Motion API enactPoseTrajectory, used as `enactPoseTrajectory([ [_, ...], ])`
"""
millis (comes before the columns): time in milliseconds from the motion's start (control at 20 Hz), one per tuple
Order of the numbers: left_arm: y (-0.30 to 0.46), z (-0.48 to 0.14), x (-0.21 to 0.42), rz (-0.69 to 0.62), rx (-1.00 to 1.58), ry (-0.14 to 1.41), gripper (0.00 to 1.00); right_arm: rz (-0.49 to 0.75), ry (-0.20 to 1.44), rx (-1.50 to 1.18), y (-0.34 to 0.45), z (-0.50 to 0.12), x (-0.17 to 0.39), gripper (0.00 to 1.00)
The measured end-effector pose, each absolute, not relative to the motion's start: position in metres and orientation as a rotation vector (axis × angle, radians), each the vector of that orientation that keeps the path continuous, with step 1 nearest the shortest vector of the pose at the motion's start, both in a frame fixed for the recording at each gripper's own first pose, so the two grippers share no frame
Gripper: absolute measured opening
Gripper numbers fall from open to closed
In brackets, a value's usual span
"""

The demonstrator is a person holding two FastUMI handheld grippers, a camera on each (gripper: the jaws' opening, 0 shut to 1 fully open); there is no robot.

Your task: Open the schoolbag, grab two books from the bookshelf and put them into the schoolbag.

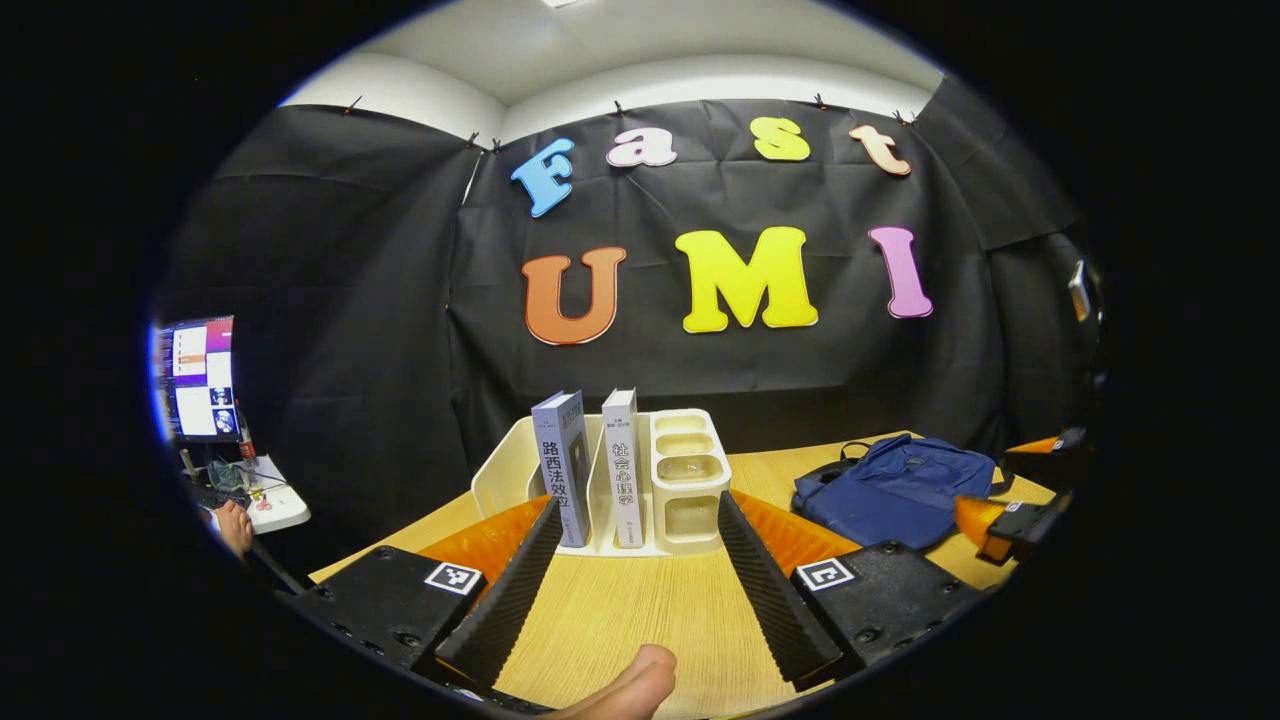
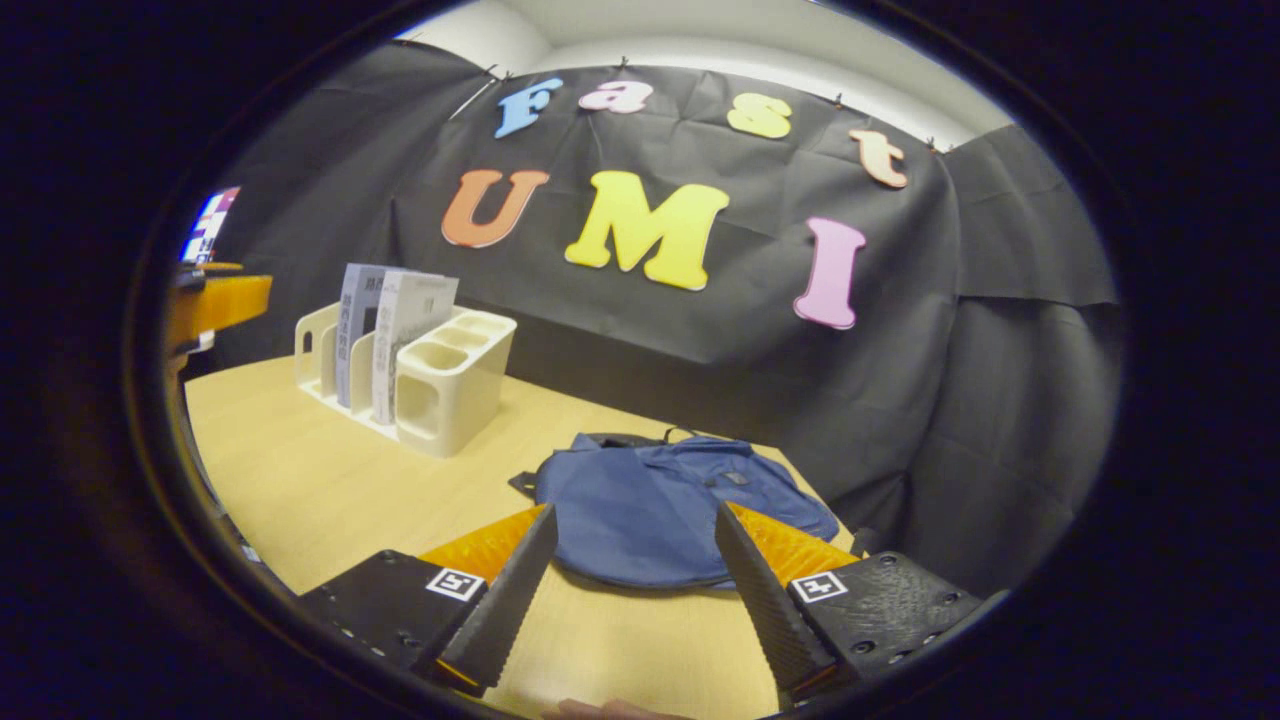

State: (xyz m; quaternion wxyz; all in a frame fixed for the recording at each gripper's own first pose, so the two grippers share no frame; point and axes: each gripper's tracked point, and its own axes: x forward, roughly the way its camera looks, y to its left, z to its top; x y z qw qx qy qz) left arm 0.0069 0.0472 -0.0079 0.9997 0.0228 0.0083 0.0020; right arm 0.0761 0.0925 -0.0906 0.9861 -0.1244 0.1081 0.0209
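Observation:
Two grey-white books [image 1: 566, 463] [image 1: 622, 465] stand upright in a cream bookshelf rack [image 1: 690, 480] on the wooden table. My left gripper [image 1: 636, 512] is open and points straight at them, a short way in front of the rack. A blue schoolbag [image 1: 897, 486] lies flat on the table to the right, and looks closed. In the right gripper view the schoolbag [image 2: 655, 510] lies just beyond my open right gripper [image 2: 632, 520], with nothing between its fingers. The books [image 2: 400, 325] and rack [image 2: 450, 385] stand at the left. The right gripper [image 1: 1010, 525] also appears at the far right of the left gripper view.
The wooden table [image 1: 630, 620] runs to the black cloth wall behind. A monitor [image 1: 197, 378] and a small white table [image 1: 270, 500] stand off to the left. A fingertip [image 1: 625, 690] pokes in at the bottom of the left gripper view.

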Motion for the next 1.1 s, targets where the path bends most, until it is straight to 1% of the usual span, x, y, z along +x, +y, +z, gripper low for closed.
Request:
enactPoseTrajectory([
  [50,0.047,-0.008,0.007,0.003,0.044,0.013,0.98,0.052,0.241,-0.270,0.100,-0.099,0.086,0.95],
  [350,0.059,-0.014,0.015,0.015,0.041,0.021,0.98,0.090,0.386,-0.442,0.135,-0.153,0.145,0.95],
  [500,0.066,-0.017,0.018,0.030,0.028,0.036,0.98,0.079,0.439,-0.502,0.142,-0.169,0.170,0.94],
  [600,0.070,-0.020,0.020,0.035,0.024,0.043,0.98,0.063,0.478,-0.554,0.144,-0.180,0.183,0.94],
  [650,0.072,-0.021,0.021,0.037,0.021,0.046,0.98,0.057,0.502,-0.585,0.144,-0.185,0.187,0.98],
  [700,0.073,-0.022,0.021,0.036,0.018,0.050,0.98,0.052,0.515,-0.617,0.146,-0.190,0.193,0.93],
  [900,0.072,-0.025,0.024,0.025,0.003,0.064,0.98,-0.021,0.492,-0.740,0.144,-0.187,0.214,0.93],
  [950,0.073,-0.028,0.024,0.023,-0.004,0.068,0.98,-0.035,0.504,-0.751,0.145,-0.189,0.216,0.98],
  [1000,0.072,-0.029,0.025,0.020,-0.007,0.073,0.98,-0.053,0.504,-0.759,0.144,-0.188,0.220,0.91],
  [1050,0.072,-0.030,0.025,0.020,-0.007,0.077,0.98,-0.061,0.516,-0.756,0.144,-0.188,0.221,0.89],
  [1100,0.074,-0.031,0.025,0.021,-0.006,0.080,0.98,-0.068,0.530,-0.741,0.145,-0.190,0.222,0.83],
])
